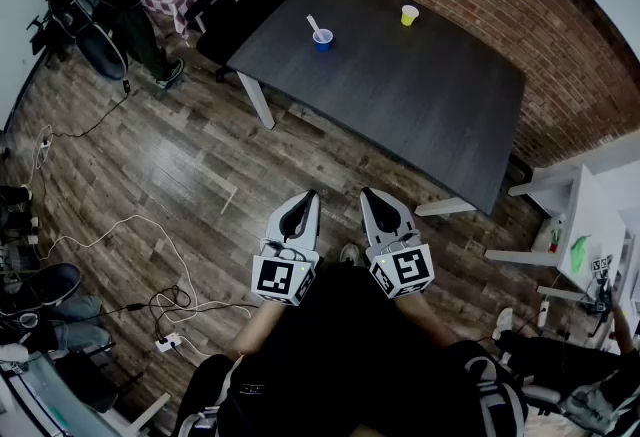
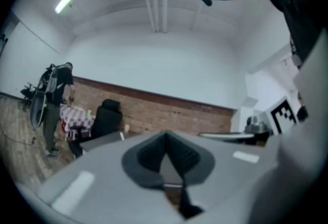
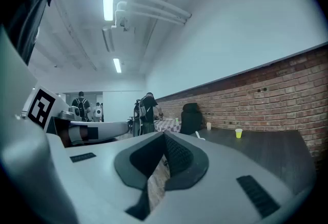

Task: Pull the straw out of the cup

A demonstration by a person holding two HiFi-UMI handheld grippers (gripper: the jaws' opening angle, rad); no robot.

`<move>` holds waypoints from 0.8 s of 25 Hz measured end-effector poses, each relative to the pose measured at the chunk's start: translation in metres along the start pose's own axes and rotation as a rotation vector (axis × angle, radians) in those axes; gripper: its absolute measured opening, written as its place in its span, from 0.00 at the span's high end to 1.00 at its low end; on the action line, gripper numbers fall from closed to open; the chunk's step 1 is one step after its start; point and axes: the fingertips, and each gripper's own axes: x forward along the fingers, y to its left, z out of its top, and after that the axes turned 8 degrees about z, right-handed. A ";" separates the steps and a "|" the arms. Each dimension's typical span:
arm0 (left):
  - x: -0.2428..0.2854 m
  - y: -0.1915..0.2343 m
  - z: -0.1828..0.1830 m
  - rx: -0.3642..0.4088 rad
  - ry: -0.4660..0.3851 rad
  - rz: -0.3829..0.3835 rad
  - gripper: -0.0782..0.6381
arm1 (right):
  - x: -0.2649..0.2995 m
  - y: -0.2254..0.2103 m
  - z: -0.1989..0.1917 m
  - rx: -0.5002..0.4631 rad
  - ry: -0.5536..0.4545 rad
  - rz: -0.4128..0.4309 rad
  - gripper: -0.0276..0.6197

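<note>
Left claw (image 1: 311, 195) is clenched on nothing, held low over the wooden floor (image 1: 190, 150), short of the dark table (image 1: 420, 95). Well ahead of both claws, near the table's far left end, the blue cup (image 1: 322, 41) stands with the white straw (image 1: 313, 25) leaning in it. The right claw (image 1: 366, 193), just beside the left, is likewise pinched together and empty, and a yellow cup (image 1: 409, 15) stands further right.

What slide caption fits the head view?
Left gripper and right gripper, shut and empty, far from the blue cup holding the straw.
</note>
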 end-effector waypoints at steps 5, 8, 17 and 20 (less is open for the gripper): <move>-0.001 0.000 0.002 -0.006 0.002 0.000 0.88 | 0.001 0.002 0.002 0.001 0.001 0.003 0.95; -0.002 -0.001 0.001 -0.006 -0.001 0.001 0.88 | -0.001 0.003 0.001 -0.002 0.001 0.007 0.95; -0.001 -0.012 -0.004 -0.013 0.004 0.014 0.88 | -0.011 -0.003 0.005 0.011 -0.013 0.019 0.95; 0.002 -0.017 -0.004 -0.022 -0.001 0.027 0.88 | -0.015 -0.006 0.005 0.003 -0.011 0.030 0.95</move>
